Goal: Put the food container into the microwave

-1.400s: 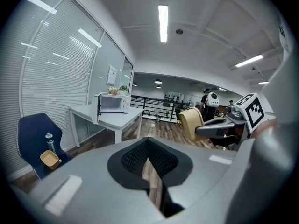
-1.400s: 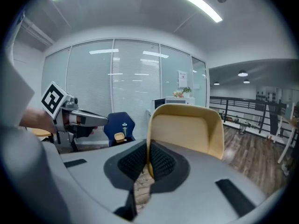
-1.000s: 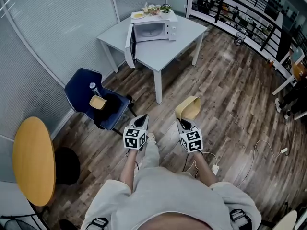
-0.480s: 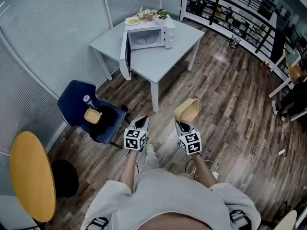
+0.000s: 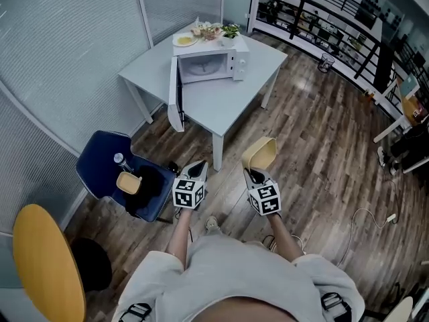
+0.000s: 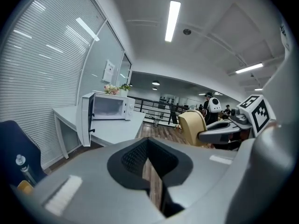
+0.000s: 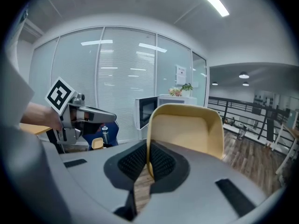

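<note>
Head view: beige plastic food container (image 5: 261,154) well apart from white microwave (image 5: 209,64) | my right fingers (image 7: 163,163) clamp its wall to carry it | my left fingers (image 6: 132,158) closed, empty, spare for the open door (image 5: 175,94).

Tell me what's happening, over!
Right tool shut on yellow food container. Left tool shut, empty. Microwave ahead, door open. Nothing blocking.

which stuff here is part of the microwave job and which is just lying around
Job: food container, held by the right gripper; microwave, door open; grey table under it.
Lying about: blue chair with small yellow tub and bottle; round yellow table; plate on the microwave.
</note>
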Demonstrator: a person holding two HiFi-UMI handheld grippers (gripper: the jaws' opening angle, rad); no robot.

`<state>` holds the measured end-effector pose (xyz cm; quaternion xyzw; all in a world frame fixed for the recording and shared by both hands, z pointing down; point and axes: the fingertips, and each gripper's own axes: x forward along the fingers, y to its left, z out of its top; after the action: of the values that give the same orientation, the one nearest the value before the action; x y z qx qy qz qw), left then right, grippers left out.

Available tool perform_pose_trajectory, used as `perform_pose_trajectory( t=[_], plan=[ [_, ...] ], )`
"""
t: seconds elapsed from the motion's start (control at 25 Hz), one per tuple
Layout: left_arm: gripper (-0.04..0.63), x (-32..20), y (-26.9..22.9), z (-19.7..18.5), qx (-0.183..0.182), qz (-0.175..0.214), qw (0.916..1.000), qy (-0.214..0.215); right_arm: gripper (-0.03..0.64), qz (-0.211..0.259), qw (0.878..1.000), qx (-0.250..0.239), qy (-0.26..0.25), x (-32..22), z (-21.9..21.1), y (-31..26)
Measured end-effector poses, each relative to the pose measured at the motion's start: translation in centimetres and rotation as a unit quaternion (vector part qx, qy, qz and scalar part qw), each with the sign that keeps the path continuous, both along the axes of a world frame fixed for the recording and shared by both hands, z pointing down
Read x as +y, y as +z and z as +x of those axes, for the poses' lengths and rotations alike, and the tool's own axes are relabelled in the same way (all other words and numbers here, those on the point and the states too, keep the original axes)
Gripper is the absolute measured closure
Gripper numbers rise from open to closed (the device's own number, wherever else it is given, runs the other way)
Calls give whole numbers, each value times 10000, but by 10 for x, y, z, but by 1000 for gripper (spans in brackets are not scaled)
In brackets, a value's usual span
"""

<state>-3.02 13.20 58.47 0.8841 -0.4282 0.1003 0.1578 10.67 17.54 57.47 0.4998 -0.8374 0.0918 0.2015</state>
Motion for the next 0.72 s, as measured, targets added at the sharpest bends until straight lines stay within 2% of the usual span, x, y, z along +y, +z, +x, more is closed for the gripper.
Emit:
perform_pose_trajectory(
  t=[0.44, 0.72],
  plan=[
    [584, -100, 4, -10, 100, -20, 9997, 203, 598, 4, 9999, 111, 128, -98, -16, 0],
    [584, -143, 9, -11, 87, -12, 9993, 356, 598, 23, 9996, 139, 244, -139, -20, 4]
  ],
)
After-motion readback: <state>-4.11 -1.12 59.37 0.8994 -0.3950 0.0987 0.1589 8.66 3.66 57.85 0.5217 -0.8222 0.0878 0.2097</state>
